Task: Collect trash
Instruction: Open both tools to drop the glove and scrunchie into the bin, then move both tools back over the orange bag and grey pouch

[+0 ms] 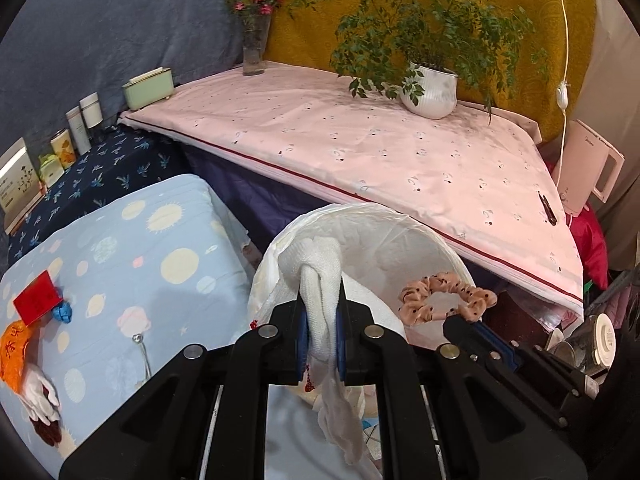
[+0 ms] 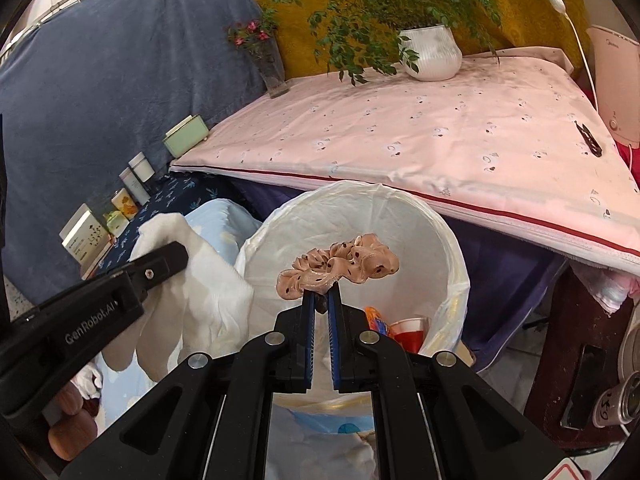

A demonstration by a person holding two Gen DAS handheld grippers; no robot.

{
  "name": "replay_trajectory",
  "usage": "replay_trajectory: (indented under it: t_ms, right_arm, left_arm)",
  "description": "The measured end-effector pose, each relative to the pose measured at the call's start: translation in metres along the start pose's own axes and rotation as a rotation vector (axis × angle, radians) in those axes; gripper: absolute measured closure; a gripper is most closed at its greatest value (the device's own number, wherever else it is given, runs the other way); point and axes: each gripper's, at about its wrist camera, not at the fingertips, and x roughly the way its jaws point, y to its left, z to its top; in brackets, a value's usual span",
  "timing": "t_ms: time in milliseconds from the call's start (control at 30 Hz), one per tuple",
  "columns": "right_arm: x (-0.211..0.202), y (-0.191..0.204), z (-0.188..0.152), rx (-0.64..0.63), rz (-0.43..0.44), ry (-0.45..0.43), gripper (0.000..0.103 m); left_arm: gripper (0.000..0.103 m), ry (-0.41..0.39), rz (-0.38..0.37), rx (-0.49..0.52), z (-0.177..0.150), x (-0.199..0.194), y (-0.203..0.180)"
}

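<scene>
My left gripper [image 1: 321, 300] is shut on a white cloth [image 1: 318, 276] and holds it over the rim of a white-lined trash bin [image 1: 380, 220]. The cloth's tail hangs down between the fingers. My right gripper [image 2: 322, 294] is shut on a pink dotted scrunchie [image 2: 340, 266] and holds it above the open bin [image 2: 400, 216]. The scrunchie also shows in the left wrist view [image 1: 448, 296]. Inside the bin lie a red cup [image 2: 410, 330] and an orange wrapper [image 2: 376, 318]. The left gripper with the cloth [image 2: 192, 280] shows at the left of the right wrist view.
A light blue planet-print surface [image 1: 120, 264] holds a red card [image 1: 38, 298], blue scrap [image 1: 62, 312], orange wrapper [image 1: 14, 350] and white glove [image 1: 38, 396]. A pink-covered table [image 1: 360, 148] carries a potted plant [image 1: 430, 88], flower vase [image 1: 254, 48] and black clip [image 1: 547, 209].
</scene>
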Motion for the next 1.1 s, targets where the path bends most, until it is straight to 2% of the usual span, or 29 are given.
replay_trajectory:
  t_ms: [167,233,300,333,367,500,700,800,933,1033,1100]
  right_arm:
    - [0.005,-0.005,0.000,0.008,-0.002,0.007,0.096]
    - [0.007,-0.005,0.000,0.004,-0.003,0.008,0.095]
    - [0.008,-0.004,0.000,-0.004,-0.012,0.006,0.088]
    - [0.009,-0.004,-0.001,-0.004,-0.023,0.000,0.084]
    - [0.009,-0.004,-0.001,-0.001,-0.025,-0.001,0.081]
    - [0.011,-0.007,0.000,0.006,-0.020,0.001,0.080]
    - [0.010,-0.003,0.001,0.004,-0.016,-0.003,0.073]
    - [0.008,0.002,0.000,-0.002,-0.008,-0.002,0.071]
    - [0.004,0.012,-0.002,-0.015,-0.005,-0.004,0.063]
    - [0.002,0.018,-0.004,-0.018,0.003,-0.003,0.059]
    - [0.000,0.022,-0.006,-0.023,0.006,-0.004,0.055]
  left_arm:
    - [0.092,0.010,-0.008,0.003,0.001,0.008,-0.004]
    - [0.089,0.015,-0.009,0.000,0.001,0.011,-0.005]
    - [0.078,0.021,0.004,-0.004,0.001,0.015,-0.004]
    - [0.066,0.021,0.009,-0.002,0.000,0.016,-0.004]
    - [0.063,0.016,0.018,-0.001,0.000,0.016,-0.004]
    - [0.058,0.021,0.037,-0.002,-0.001,0.019,0.001]
    - [0.055,0.029,0.059,-0.033,-0.005,0.018,0.012]
    - [0.049,0.024,0.071,-0.045,-0.008,0.014,0.018]
    - [0.046,0.024,0.087,-0.064,-0.013,0.009,0.028]
    - [0.038,0.024,0.102,-0.093,-0.018,0.003,0.038]
    - [0.038,0.024,0.108,-0.112,-0.021,-0.001,0.046]
